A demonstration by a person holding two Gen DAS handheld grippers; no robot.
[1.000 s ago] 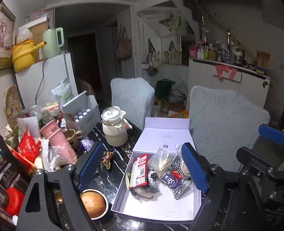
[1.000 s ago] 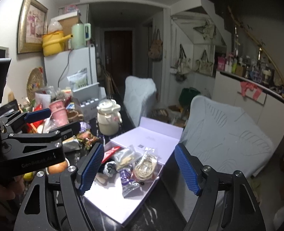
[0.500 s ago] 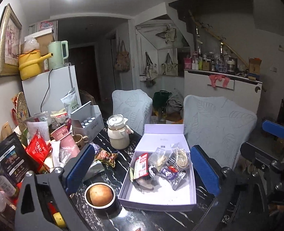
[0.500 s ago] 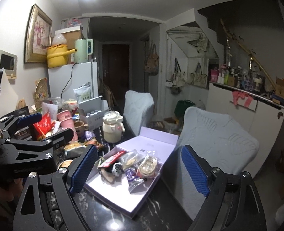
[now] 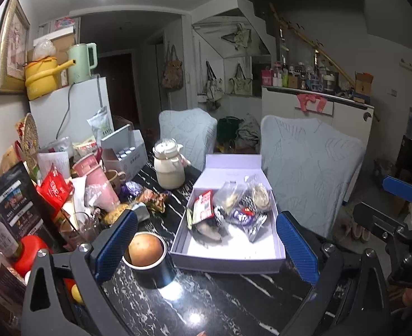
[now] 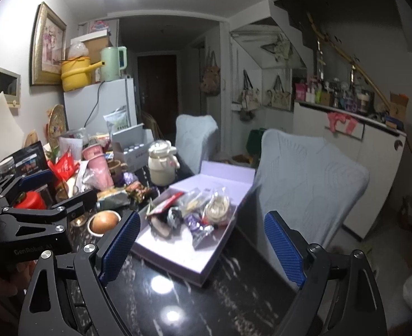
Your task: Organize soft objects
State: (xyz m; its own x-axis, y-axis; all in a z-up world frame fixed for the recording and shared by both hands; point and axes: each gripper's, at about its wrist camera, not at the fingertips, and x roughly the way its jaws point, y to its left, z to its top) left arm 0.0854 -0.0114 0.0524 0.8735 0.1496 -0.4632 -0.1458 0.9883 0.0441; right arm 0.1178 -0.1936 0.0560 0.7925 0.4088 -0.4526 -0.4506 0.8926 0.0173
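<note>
An open pale lilac box (image 5: 228, 261) lies on the black marble table (image 5: 219, 296), lid up at the back. It holds several soft packets: a red packet (image 5: 203, 207), clear bags (image 5: 257, 196), a purple wrapper (image 5: 240, 217). The box also shows in the right wrist view (image 6: 183, 260). My left gripper (image 5: 206, 246) is open and empty, above the table in front of the box. My right gripper (image 6: 203, 249) is open and empty, to the right of the left one and equally withdrawn from the box. A patterned packet (image 5: 154, 198) lies left of the box.
A dark cup holding a round brown fruit (image 5: 147, 254) stands left of the box. A cream pot (image 5: 168, 168) stands behind it. The table's left side is piled with snack bags, a pink cup (image 5: 95, 179) and a white carton (image 5: 126, 154). Two covered chairs (image 5: 309, 165) stand behind.
Both grippers have drawn back and risen from the box, so more of the table and room shows. Both stay open and empty.
</note>
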